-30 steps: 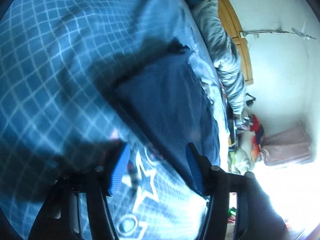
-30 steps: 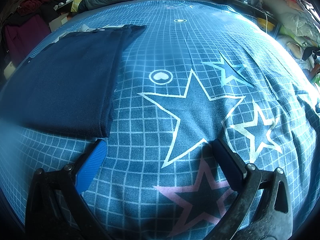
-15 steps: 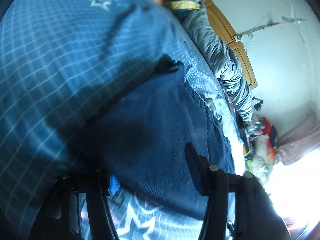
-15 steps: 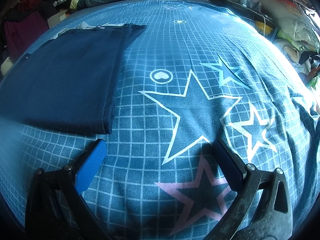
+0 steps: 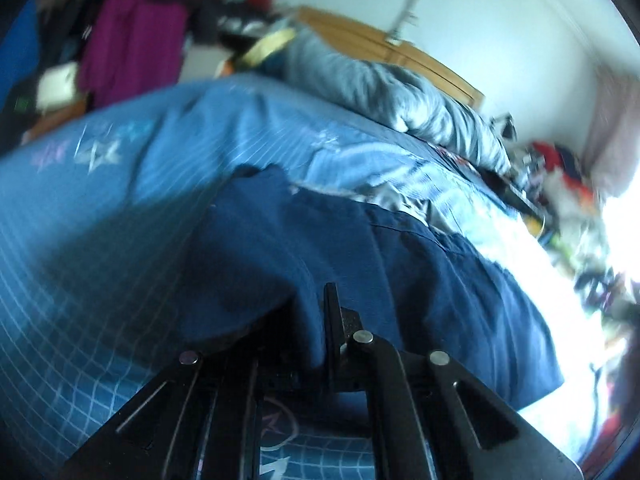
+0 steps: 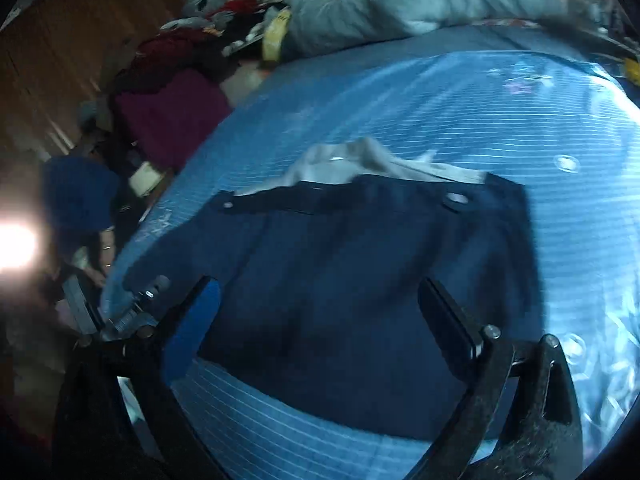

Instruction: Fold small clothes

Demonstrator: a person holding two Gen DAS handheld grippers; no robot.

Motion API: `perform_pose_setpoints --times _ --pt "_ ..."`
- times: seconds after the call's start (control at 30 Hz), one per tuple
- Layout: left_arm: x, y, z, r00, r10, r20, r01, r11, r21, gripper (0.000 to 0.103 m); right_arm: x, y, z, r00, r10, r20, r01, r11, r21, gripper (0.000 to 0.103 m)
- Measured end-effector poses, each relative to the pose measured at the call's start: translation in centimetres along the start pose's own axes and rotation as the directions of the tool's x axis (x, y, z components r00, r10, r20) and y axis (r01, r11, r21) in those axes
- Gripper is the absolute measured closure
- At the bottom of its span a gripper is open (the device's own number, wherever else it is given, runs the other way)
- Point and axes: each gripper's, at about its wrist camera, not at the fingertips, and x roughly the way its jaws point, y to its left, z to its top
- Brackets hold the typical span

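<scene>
We have the navy garment [image 6: 360, 280] lying spread on the bed [image 6: 520, 112], on the blue grid-pattern cover, collar end away from us. The left gripper [image 5: 320, 320] has its jaws closed on the garment's near edge, which lifts slightly off the cover. The right gripper [image 6: 320, 316] hovers over the near hem with jaws wide apart, holding nothing. We judge the fold barely begun: one edge is gripped, and no fold shows yet.
</scene>
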Motion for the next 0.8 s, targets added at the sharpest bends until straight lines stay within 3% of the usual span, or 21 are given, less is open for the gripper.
perform_pose_setpoints --times 0.07,0.13,0.2,0.33,0.43,0.53,0.57,0.63,0.67,0.7,0.77,0.8 --pt "-0.3 -1.0 -0.2 1.0 0.012 0.012 -0.012 0.998 0.059 0.097 6.2 4.1 3.3 0.986 0.12 -0.112 -0.124 0.992 -0.021 0.006" --pt "0.1 -1.9 -0.1 1.0 0.017 0.019 -0.019 0.995 0.095 0.097 11.6 7.9 5.5 0.969 0.144 -0.202 -0.152 0.988 -0.024 0.006" --pt "0.6 -2.7 -0.1 1.0 0.017 0.024 -0.02 0.991 0.135 0.097 17.4 12.3 7.3 0.936 0.164 -0.312 -0.195 0.978 -0.071 0.006" --pt "1.7 -4.0 -0.2 1.0 0.004 0.019 -0.008 0.982 0.191 0.097 25.9 18.5 8.1 0.881 0.108 -0.461 -0.184 0.975 -0.125 0.006" --pt "2.3 -4.5 -0.4 1.0 -0.012 0.013 0.009 0.978 0.209 0.097 30.3 21.5 7.0 0.851 0.009 -0.525 -0.139 0.968 -0.209 0.006" --pt "2.8 -4.2 -0.3 1.0 -0.023 0.009 0.02 0.979 0.204 0.097 33.0 23.1 5.9 0.835 -0.087 -0.543 -0.092 0.952 -0.293 0.008" --pt "2.9 -4.2 -0.2 1.0 -0.026 0.008 0.024 0.98 0.199 0.097 34.1 23.8 5.7 0.831 -0.12 -0.544 -0.079 0.941 -0.329 0.012" --pt "3.1 -3.9 -0.2 0.999 -0.032 0.002 0.031 0.981 0.191 0.097 35.2 24.0 5.2 0.82 -0.165 -0.549 -0.059 0.928 -0.368 0.036" --pt "3.2 -3.8 -0.2 0.999 -0.034 0.0 0.033 0.981 0.191 0.097 35.5 23.7 5.0 0.808 -0.156 -0.568 -0.07 0.932 -0.355 0.059" --pt "3.2 -3.7 -0.1 0.999 -0.035 -0.002 0.034 0.981 0.191 0.097 35.8 23.1 4.9 0.804 -0.124 -0.582 -0.084 0.945 -0.316 0.074" --pt "3.2 -3.6 0.0 0.999 -0.045 -0.009 0.046 0.981 0.188 0.097 35.1 21.0 5.1 0.822 -0.048 -0.567 -0.119 0.96 -0.254 0.093" --pt "3.2 -3.7 0.0 0.998 -0.054 -0.01 0.055 0.98 0.193 0.097 34.0 20.5 5.2 0.844 -0.012 -0.536 -0.138 0.961 -0.239 0.093"
